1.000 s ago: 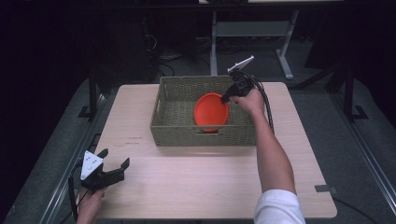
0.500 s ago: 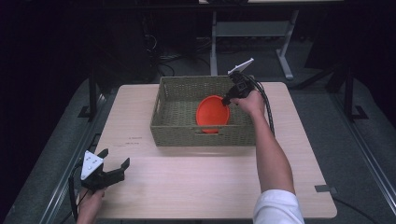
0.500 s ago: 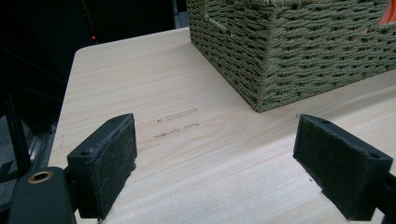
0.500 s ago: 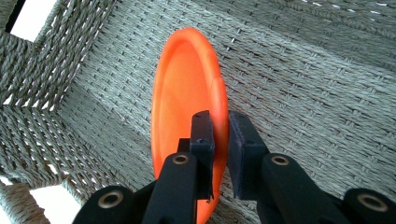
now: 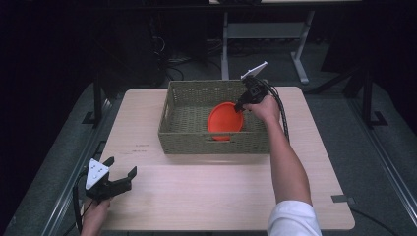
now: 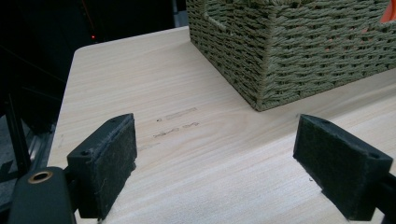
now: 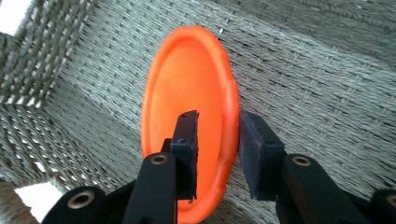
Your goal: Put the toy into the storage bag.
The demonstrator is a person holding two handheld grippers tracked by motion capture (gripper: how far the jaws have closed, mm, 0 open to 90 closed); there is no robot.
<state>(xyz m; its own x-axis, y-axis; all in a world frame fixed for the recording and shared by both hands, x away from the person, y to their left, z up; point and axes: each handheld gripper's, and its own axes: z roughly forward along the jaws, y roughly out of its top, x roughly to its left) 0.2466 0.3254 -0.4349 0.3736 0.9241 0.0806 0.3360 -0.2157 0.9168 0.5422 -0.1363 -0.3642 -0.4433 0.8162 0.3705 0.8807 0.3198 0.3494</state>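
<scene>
An orange plate [image 5: 225, 120] stands tilted on edge inside the woven green basket [image 5: 167, 105], leaning toward its right side. My right gripper [image 5: 239, 107] reaches down into the basket at the plate's upper right rim. In the right gripper view the plate's [image 7: 187, 79] rim sits between the jaws of this gripper [image 7: 218, 121]. The jaws have just been opening, and a gap shows between the left pad [image 7: 187, 140] and the rim. My left gripper [image 5: 120, 167] rests low over the table's front left corner, its jaws [image 6: 219, 163] wide apart with only bare wood between them.
The basket [image 6: 289, 51] stands at the back middle of the light wooden table [image 5: 206, 187]. A person's right forearm stretches from the front edge to the basket. A cable trails from the right gripper over the table's right side. Dark floor and metal frames surround the table.
</scene>
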